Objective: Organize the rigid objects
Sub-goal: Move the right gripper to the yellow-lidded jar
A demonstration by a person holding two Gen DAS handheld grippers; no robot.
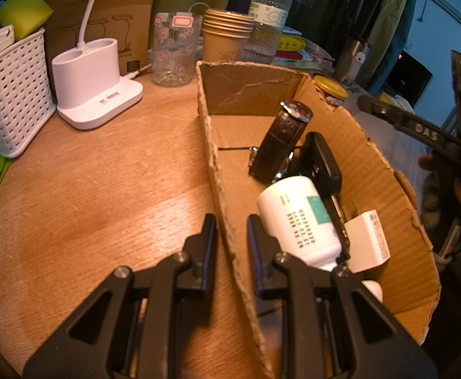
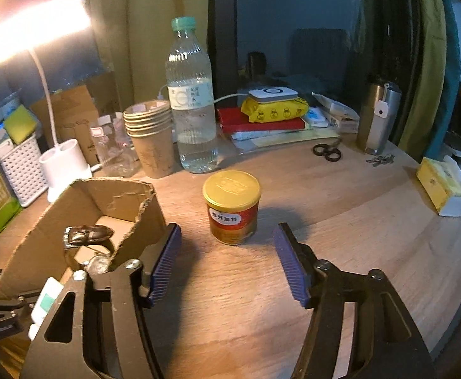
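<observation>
Gaping ribbed right tongs (image 2: 227, 263) before round gold-lidded tin (image 2: 232, 207).

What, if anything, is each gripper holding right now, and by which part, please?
The left gripper clamps the cardboard box by its near side wall. The right gripper holds nothing, its fingers open toward the yellow-lidded can.

The left gripper (image 1: 231, 246) is clamped nearly closed, while the right gripper (image 2: 227, 260) is spread wide.

We see warm lamp (image 2: 31, 28) glare blowing out the right view's upper left; the worktop (image 2: 341, 221) glows amber, fisheye edges darken and curve.
</observation>
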